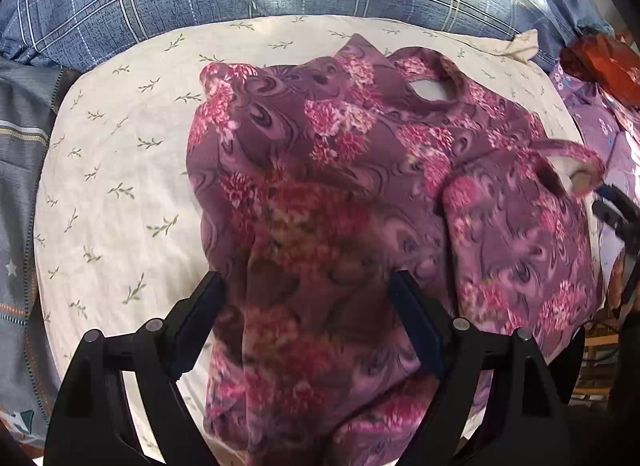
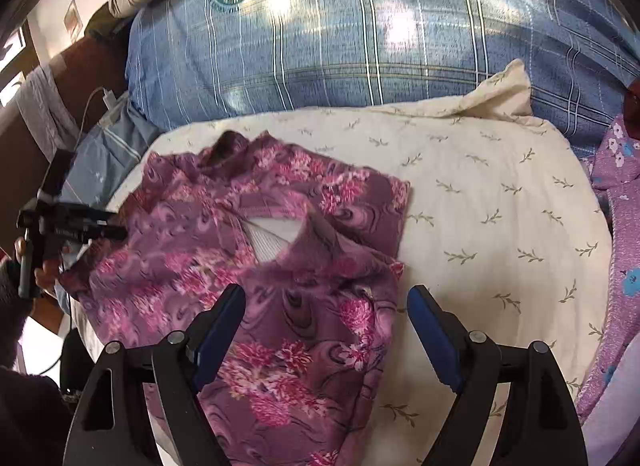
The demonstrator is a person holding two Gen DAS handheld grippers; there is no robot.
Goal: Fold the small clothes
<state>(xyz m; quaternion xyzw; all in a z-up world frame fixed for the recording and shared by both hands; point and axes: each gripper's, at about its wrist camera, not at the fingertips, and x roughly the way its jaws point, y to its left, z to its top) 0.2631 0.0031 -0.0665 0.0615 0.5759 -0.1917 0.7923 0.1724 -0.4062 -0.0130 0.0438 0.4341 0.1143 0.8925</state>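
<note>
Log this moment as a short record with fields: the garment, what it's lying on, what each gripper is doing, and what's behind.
garment: purple floral top, sleeveless, spread with folds, neck opening showing
surface: cream pillow with leaf sprigs
left gripper: jaws open, cloth lying between the fingers, no clamp seen
right gripper: jaws open, straddling the garment's near edge
background: blue plaid bedding behind the pillow
right side: lilac flowered fabric beside the pillow
fold status: not yet a neat fold
</note>
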